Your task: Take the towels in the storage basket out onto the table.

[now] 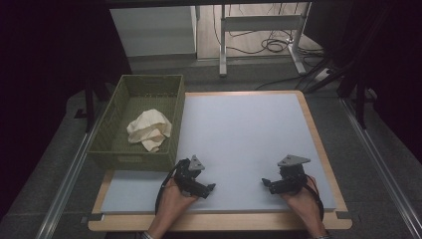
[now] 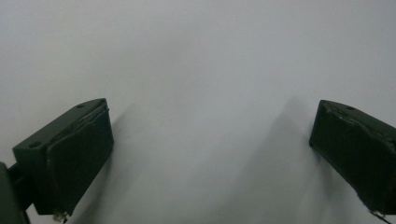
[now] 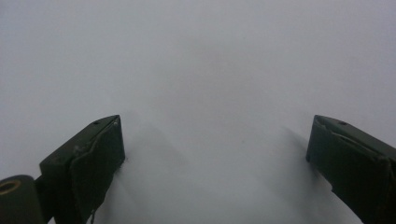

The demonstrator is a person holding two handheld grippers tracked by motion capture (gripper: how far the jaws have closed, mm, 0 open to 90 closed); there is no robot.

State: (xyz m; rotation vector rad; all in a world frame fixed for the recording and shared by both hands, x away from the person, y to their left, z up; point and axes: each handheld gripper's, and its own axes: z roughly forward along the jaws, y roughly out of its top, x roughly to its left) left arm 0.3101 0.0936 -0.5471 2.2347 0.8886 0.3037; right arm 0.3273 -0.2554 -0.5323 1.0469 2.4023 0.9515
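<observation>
Both hands come in from the near edge of the desk (image 1: pixel 249 129), each holding a pair of tongs low over its pale grey top. Left tongs (image 1: pixel 208 189) point toward the middle, jaws spread wide with nothing between them; right tongs (image 1: pixel 267 183) face them from the other side, equally wide and empty. A crumpled cream cloth (image 1: pixel 149 129) lies inside the green basket (image 1: pixel 130 160) at the desk's left edge, just beyond the left tongs and apart from them.
</observation>
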